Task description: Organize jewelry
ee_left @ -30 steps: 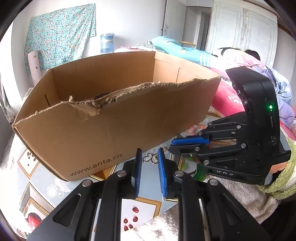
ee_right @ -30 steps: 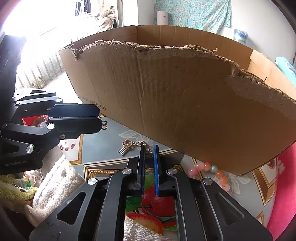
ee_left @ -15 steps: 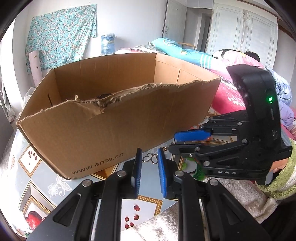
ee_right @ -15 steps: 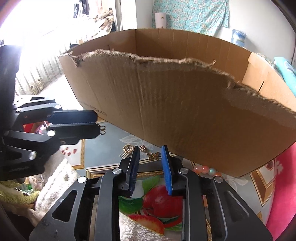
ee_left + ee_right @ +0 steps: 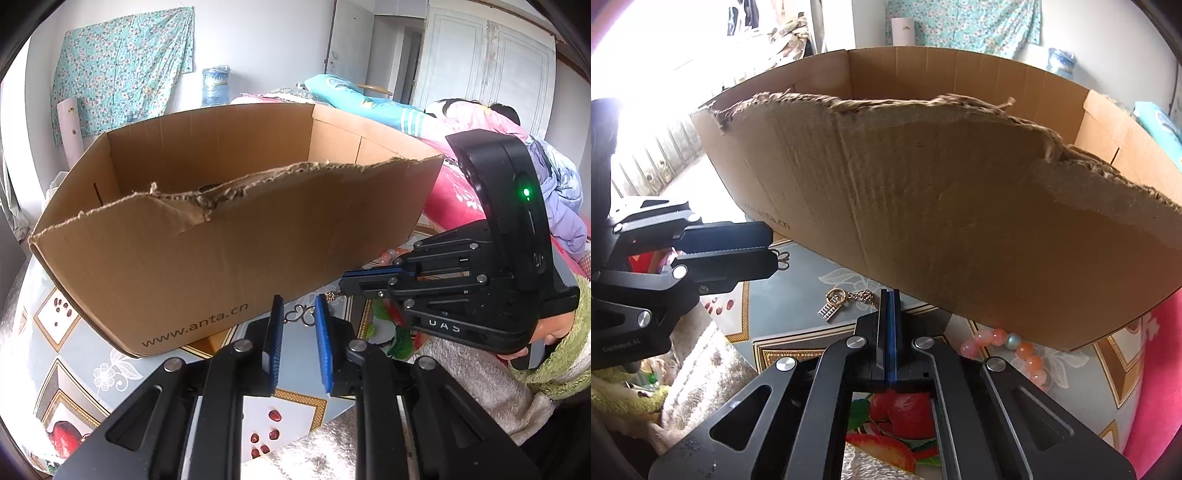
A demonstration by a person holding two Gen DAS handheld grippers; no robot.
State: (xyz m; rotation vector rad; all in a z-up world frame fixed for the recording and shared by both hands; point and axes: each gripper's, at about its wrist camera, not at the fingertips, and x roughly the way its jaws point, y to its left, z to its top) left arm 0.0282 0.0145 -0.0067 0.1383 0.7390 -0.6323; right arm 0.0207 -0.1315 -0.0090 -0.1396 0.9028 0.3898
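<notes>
Both your grippers tip down at the worktop (image 5: 798,284) before the cardboard box (image 5: 229,240).

Your right gripper (image 5: 890,295) has just snapped its jaws together, pinching the gold chain (image 5: 866,297)'s end; your left gripper (image 5: 298,321) hangs slightly parted, empty, above a wire trinket (image 5: 297,314).

A teal floral cloth (image 5: 125,66) hangs on the plain white wall (image 5: 258,40); below it stand a blue water jug (image 5: 214,85) and a white paper roll (image 5: 72,127); tall white panelled wardrobe doors (image 5: 487,66) fill the far side; bright bedding in pink and turquoise (image 5: 373,107) lies piled nearby; strong daylight (image 5: 657,48) washes out one side.
</notes>
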